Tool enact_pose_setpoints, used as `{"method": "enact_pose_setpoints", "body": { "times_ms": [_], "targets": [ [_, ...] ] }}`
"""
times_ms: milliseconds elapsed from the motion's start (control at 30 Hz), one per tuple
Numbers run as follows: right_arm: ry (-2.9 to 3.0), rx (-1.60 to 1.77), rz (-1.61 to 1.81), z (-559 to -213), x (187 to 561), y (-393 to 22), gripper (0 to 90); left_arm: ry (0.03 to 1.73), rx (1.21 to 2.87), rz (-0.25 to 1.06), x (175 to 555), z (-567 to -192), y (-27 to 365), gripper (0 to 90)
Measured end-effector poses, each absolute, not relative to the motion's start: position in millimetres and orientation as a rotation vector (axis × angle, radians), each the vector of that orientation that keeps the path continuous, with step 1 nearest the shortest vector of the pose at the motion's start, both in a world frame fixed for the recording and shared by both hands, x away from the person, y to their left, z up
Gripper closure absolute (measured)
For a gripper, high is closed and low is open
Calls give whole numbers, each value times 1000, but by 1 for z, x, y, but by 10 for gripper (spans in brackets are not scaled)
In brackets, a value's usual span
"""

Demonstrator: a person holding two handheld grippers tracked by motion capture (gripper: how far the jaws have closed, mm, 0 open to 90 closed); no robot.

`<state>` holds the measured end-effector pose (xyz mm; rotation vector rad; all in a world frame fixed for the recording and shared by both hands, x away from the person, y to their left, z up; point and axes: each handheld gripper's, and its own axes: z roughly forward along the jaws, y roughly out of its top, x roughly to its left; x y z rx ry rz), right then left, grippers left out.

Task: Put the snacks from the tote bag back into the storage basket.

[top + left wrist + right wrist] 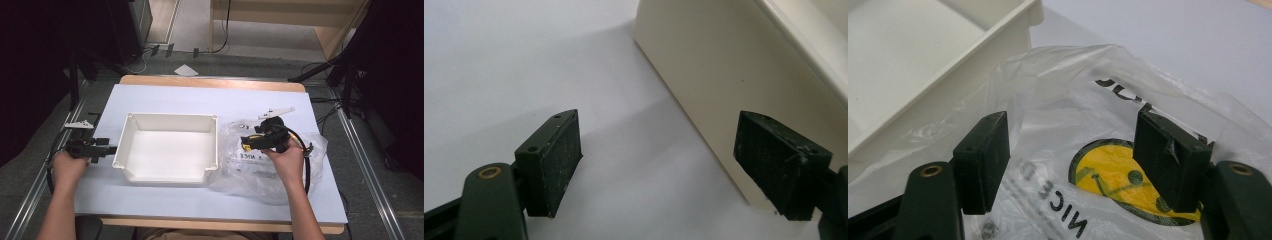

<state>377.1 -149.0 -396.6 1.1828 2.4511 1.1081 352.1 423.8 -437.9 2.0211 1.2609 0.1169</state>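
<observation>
A: Where was the clear plastic bag (265,165)?

B: On the table, touching the white tray (165,150). The right gripper (1075,150) hovered over it, jaws wide; the left gripper (659,160) (beside the tray wall) gaped empty.

A: Risk?

B: Slippery film might slide from the pads.

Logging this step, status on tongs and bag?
Both tongs open: left tongs beside tray, right tongs over plastic bag. Bag ungripped. Nothing in the way.
</observation>
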Motion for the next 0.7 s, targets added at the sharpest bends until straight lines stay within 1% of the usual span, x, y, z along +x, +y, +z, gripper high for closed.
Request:
{"method": "enact_pose_setpoints", "body": {
  "times_ms": [300,467,700],
  "targets": [
    [2458,1193,1170,-394,377,-154,295,1262,2017,120,352,-437,425,204],
    [2478,1186,1173,-395,378,-151,252,1260,2010,123,352,-436,426,204],
    [2486,1160,1174,-395,378,-148,250,1260,2011,120,352,-436,426,204]
  ]
}}
